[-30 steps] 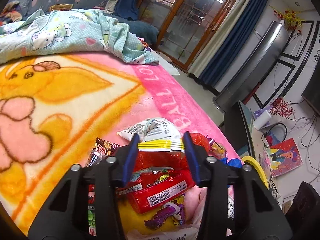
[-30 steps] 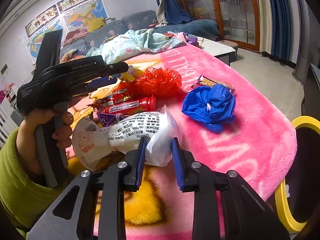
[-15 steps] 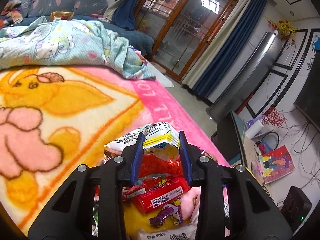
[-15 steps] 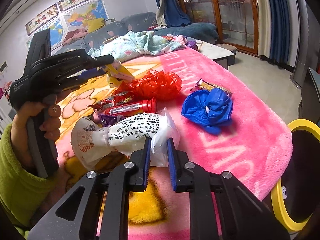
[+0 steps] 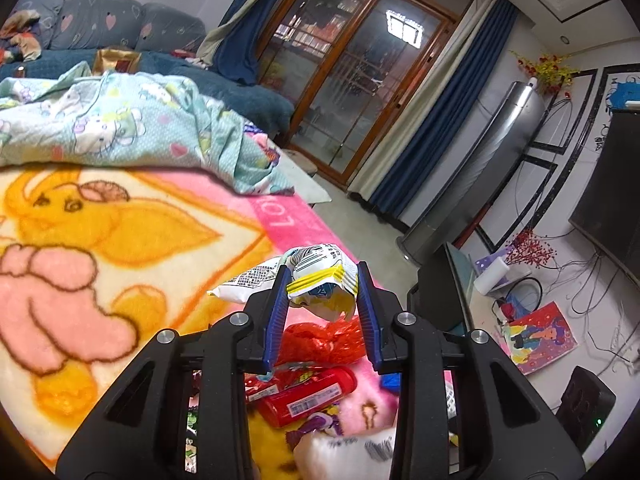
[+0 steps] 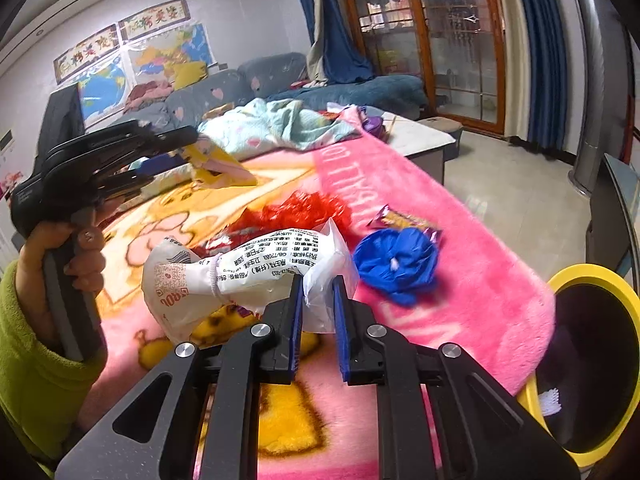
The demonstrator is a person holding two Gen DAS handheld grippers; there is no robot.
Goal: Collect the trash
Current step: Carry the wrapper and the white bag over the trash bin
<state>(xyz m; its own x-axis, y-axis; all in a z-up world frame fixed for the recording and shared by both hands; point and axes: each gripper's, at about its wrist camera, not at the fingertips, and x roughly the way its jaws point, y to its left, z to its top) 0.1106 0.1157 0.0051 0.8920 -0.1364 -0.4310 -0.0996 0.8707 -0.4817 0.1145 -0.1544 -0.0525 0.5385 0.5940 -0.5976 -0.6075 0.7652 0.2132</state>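
Left gripper fingers clenched on a yellow wrapper, up off the blanket. Right gripper fingers pinching a white bag, also raised. Pick-up step, apparently done on both sides. Next, probably: swing each across to the yellow-rimmed bin and release. Red bag, blue bag waiting behind.

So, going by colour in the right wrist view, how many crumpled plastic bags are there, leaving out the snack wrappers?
White plastic bag, held in the right gripper: 1
Red plastic bag: 1
Blue plastic bag: 1
Total: 3
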